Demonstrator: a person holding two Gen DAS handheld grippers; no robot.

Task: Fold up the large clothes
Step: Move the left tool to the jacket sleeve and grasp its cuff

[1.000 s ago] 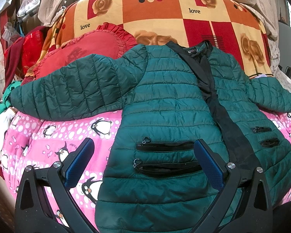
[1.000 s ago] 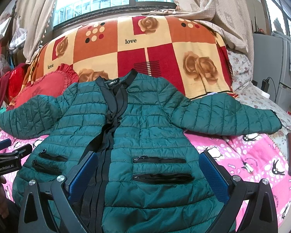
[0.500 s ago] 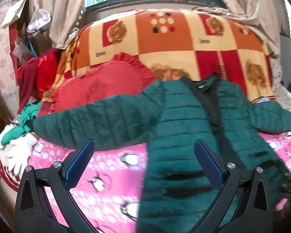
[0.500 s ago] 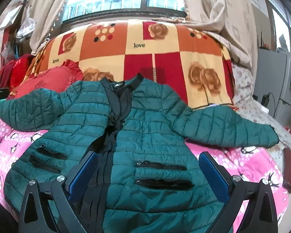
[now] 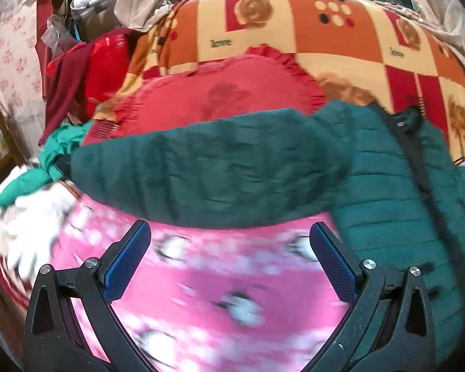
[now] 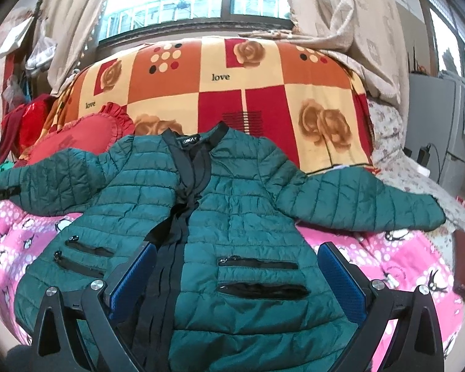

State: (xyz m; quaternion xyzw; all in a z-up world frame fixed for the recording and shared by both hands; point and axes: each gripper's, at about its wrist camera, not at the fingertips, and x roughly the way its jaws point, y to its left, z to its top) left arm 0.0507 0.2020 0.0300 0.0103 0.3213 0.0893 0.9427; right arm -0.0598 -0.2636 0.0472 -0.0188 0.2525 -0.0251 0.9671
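While the green jacket (image 6: 232, 210) is lying spread face-up mid-frame on the pink bedspread (image 6: 396, 257), sleeves out for folding, the left tongs (image 5: 229, 260) are gaping empty below its sleeve (image 5: 207, 173), and the right tongs (image 6: 237, 272) are hovering apart above the hem.

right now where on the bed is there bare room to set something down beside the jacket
Bare pink penguin blanket lies below the jacket's left sleeve, ahead of the open left gripper. Another patch sits under the right sleeve. The far left, with the white plush and red cushion, is crowded.
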